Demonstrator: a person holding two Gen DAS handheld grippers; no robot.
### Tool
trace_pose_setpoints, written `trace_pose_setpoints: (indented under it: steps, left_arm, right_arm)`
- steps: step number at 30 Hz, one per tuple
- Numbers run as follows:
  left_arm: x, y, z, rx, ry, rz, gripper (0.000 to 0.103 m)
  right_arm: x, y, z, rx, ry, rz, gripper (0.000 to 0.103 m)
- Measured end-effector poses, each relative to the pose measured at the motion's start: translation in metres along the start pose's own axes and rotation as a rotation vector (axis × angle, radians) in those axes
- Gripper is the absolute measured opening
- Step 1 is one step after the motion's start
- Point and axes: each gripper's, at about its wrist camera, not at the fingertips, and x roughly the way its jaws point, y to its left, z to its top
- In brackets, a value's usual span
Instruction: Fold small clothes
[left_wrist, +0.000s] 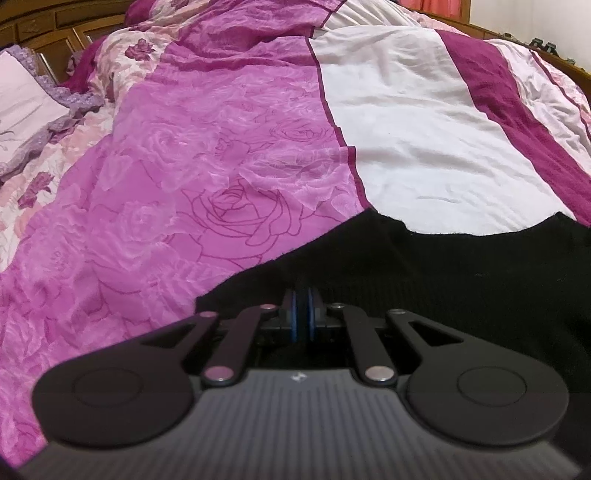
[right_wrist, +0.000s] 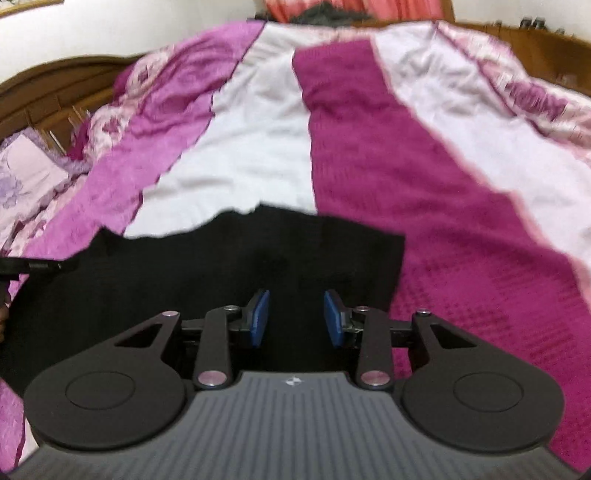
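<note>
Open bedspread ahead, clutter only at the left

Beyond the black garment (left_wrist: 461, 280) the bedspread (left_wrist: 406, 140) lies flat and bare; a pillow (left_wrist: 26, 99) and the wooden headboard (left_wrist: 48, 33) close off the far left side.

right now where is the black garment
The black garment lies flat on the bedspread at the near edge in both wrist views, across the pink, white and magenta stripes, under both tongs.
</note>
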Motion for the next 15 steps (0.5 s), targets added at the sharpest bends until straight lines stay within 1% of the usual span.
trace_pose_setpoints:
  steps: [2, 4, 5, 7, 8, 9, 12, 13, 15]
  left_arm:
    - [0.000, 0.000, 0.000, -0.003, -0.002, -0.003, 0.008]
    - [-0.001, 0.000, -0.001, -0.004, -0.008, -0.009, 0.008]
    - [-0.003, 0.000, -0.001, -0.005, -0.014, -0.012, 0.008]
    - [-0.005, 0.000, -0.002, -0.004, -0.024, -0.019, 0.008]
    - [-0.005, -0.001, -0.002, 0.000, -0.027, -0.019, 0.008]
    - [-0.004, -0.001, -0.002, 0.003, -0.026, -0.017, 0.008]
    - [0.000, -0.002, -0.003, 0.000, -0.021, -0.010, 0.010]
    - [0.000, -0.002, -0.003, -0.003, -0.021, -0.010, 0.010]
    - [0.000, -0.001, -0.003, -0.007, -0.017, -0.012, 0.010]
  right_arm:
    - [0.004, -0.002, 0.002, 0.020, 0.014, 0.021, 0.040]
    - [0.003, -0.004, 0.002, 0.039, 0.020, 0.072, 0.012]
    - [0.001, -0.003, 0.003, 0.042, 0.011, 0.091, 0.003]
    - [-0.013, 0.005, 0.002, 0.001, -0.081, 0.037, 0.002]
    - [-0.021, 0.006, 0.002, -0.009, -0.133, -0.007, 0.002]
    - [-0.024, 0.004, 0.003, 0.007, -0.151, -0.025, 0.002]
    - [-0.010, -0.011, 0.001, 0.043, -0.098, -0.093, 0.002]
    - [-0.002, -0.015, -0.002, 0.043, -0.068, -0.106, 0.002]
    - [0.005, -0.016, -0.004, 0.037, -0.051, -0.105, 0.003]
